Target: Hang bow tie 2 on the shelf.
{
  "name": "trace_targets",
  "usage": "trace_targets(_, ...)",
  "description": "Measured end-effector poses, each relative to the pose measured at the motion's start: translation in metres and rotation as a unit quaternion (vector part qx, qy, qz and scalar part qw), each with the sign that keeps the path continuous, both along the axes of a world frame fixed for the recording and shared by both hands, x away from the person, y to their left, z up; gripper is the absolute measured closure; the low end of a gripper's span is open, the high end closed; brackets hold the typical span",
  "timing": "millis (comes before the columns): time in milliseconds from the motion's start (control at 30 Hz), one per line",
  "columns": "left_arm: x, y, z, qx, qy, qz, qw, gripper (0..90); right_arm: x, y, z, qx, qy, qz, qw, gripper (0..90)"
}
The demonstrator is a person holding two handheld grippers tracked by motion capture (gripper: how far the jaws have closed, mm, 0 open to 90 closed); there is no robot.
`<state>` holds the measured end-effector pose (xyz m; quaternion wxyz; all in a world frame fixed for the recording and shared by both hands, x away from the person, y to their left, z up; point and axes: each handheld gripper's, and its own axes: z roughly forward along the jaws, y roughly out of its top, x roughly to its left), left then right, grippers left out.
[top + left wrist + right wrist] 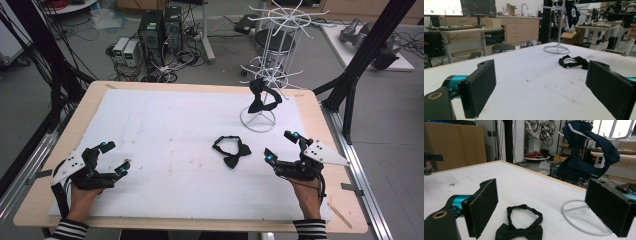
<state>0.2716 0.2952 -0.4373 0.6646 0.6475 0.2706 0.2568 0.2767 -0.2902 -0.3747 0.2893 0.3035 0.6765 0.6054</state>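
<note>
A black bow tie [232,150] lies flat on the white mat, right of centre; it also lies ahead in the right gripper view [520,228] and farther off in the left gripper view [573,62]. A dark navy bow tie [262,96] hangs on a low arm of the white wire rack [274,47], close up in the right gripper view [586,155]. My right gripper [279,146] rests open just right of the black bow tie. Far across the mat, near the left edge, my left gripper [114,157] is open and holds nothing.
The rack's ring base [258,120] stands on the mat at the back right, near my right gripper. The wooden table edge [320,115] borders the white mat [160,130]. Computers and cables [155,40] lie on the floor beyond the table.
</note>
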Motion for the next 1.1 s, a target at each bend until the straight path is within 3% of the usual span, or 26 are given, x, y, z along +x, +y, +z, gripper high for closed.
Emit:
trace_targets(567, 0.003, -0.004, -0.004, 0.004, 0.002, -0.009, 1.0, 10.0, 0.006, 0.003, 0.003, -0.014, 0.015, 0.005, 0.9998, 10.8)
trace_targets(800, 0.004, -0.004, -0.005, 0.004, 0.003, -0.01, 0.9999, 10.0, 0.015, 0.009, 0.008, -0.044, 0.028, 0.026, 0.9983, 10.8)
trace_targets(1100, 0.004, -0.002, -0.007, -0.002, 0.007, -0.009, 0.9999, 10.0, 0.029, 0.017, 0.011, -0.091, 0.054, 0.052, 0.9931, 10.8)
